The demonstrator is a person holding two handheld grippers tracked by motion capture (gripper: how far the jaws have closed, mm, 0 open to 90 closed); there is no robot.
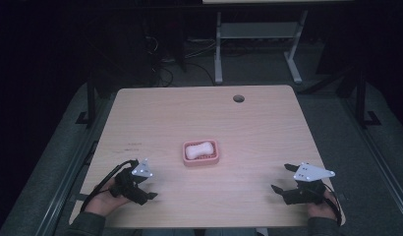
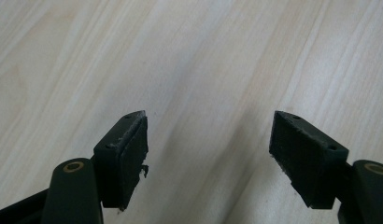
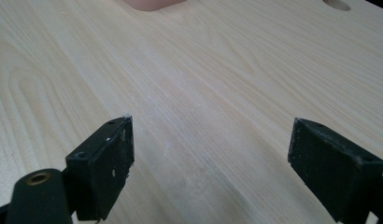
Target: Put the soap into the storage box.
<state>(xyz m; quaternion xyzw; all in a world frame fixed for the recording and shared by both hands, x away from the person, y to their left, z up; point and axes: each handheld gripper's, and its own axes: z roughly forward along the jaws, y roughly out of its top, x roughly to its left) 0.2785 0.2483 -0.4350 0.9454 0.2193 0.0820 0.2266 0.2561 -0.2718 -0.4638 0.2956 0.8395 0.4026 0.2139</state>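
A pink soap dish (image 1: pixel 213 158) sits at the middle of the wooden table (image 1: pixel 258 128), and a white bar of soap (image 1: pixel 198 150) lies in it. My left gripper (image 1: pixel 149 187) rests near the front left edge, below and to the left of the dish, held by a hand. In the left gripper view its jaws (image 2: pixel 210 135) stand open over bare wood with nothing between them. My right gripper (image 1: pixel 280 177) is near the front right edge, pointing left toward the middle. It is open too (image 3: pixel 213 140), and a corner of the pink dish (image 3: pixel 152 3) shows far ahead of it.
A round cable hole (image 1: pixel 238 98) lies near the table's far edge and also shows in the right gripper view (image 3: pixel 338 3). Beyond the table stand the white legs of another desk (image 1: pixel 218 49) and cables on a dark floor.
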